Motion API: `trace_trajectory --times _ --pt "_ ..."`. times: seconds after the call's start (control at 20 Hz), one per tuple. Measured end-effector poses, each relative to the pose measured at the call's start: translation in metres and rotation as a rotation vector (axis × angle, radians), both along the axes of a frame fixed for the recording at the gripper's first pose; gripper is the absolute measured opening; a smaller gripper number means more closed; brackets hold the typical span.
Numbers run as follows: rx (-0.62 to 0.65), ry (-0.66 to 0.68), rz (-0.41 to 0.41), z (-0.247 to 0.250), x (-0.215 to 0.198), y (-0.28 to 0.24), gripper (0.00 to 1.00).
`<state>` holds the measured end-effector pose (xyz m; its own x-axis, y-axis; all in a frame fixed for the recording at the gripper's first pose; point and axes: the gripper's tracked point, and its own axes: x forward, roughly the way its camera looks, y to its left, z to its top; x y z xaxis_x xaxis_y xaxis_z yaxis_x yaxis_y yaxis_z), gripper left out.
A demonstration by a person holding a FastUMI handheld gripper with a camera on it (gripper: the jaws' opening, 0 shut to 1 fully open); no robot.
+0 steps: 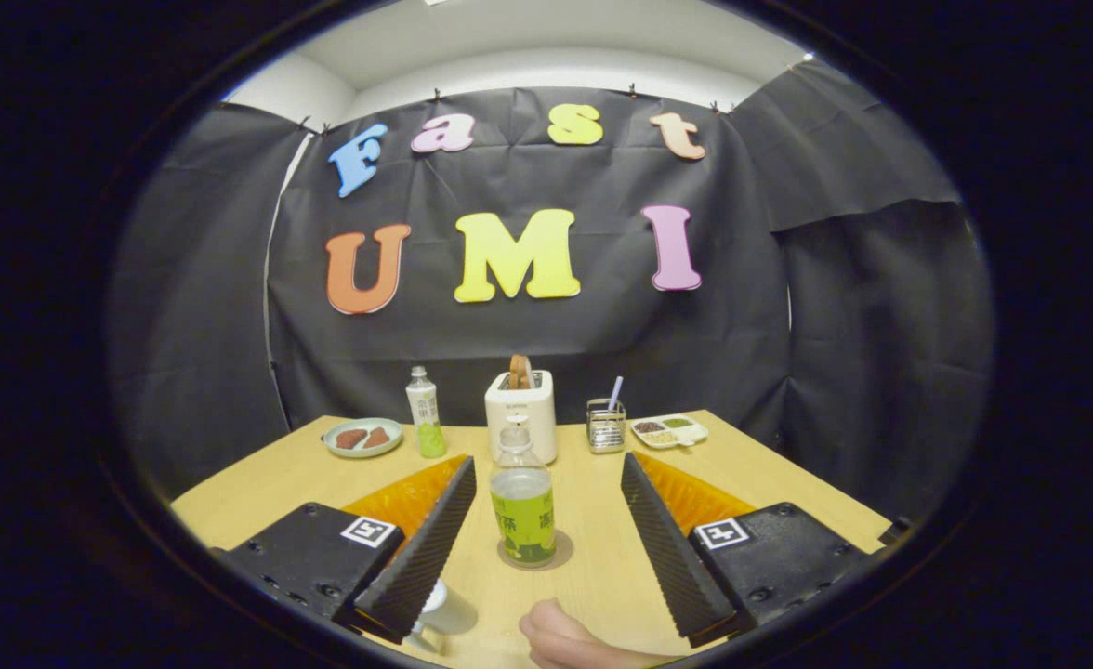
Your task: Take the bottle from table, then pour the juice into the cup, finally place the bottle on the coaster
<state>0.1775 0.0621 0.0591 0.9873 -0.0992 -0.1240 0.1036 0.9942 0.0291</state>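
A clear bottle [521,506] with a green label and a white cap stands upright on a round brown coaster [560,557] on the wooden table [593,585]. It holds pale juice up to about its shoulder. My gripper [546,463] is open, its two ribbed black fingers [421,548] spread wide to either side of the bottle, and neither touches it. A clear cup [444,611] sits near the left finger's base, partly hidden by it.
A person's hand [560,639] rests on the table just behind the coaster. At the back stand a second green-label bottle [426,413], a white toaster [520,409], a green plate of food [362,437], a wire holder [606,425] and a divided snack tray [668,430].
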Motion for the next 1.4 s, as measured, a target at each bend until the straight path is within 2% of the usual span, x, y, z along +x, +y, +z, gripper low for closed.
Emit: trace_trajectory --times 0.45,0.55,0.95,1.15,1.3,1.4 --pt "-0.122 -0.067 -0.022 0.053 -0.111 -0.028 1.00" --pt "-0.142 -0.077 -0.003 0.046 -0.135 -0.026 1.00" --pt "-0.184 -0.094 -0.028 0.011 -0.217 -0.034 1.00" --pt "-0.130 -0.072 -0.041 -0.010 -0.240 -0.048 1.00" --pt "-0.126 -0.037 -0.099 -0.029 -0.243 -0.075 1.00" --pt "-0.081 -0.028 -0.043 -0.038 -0.247 -0.069 1.00"
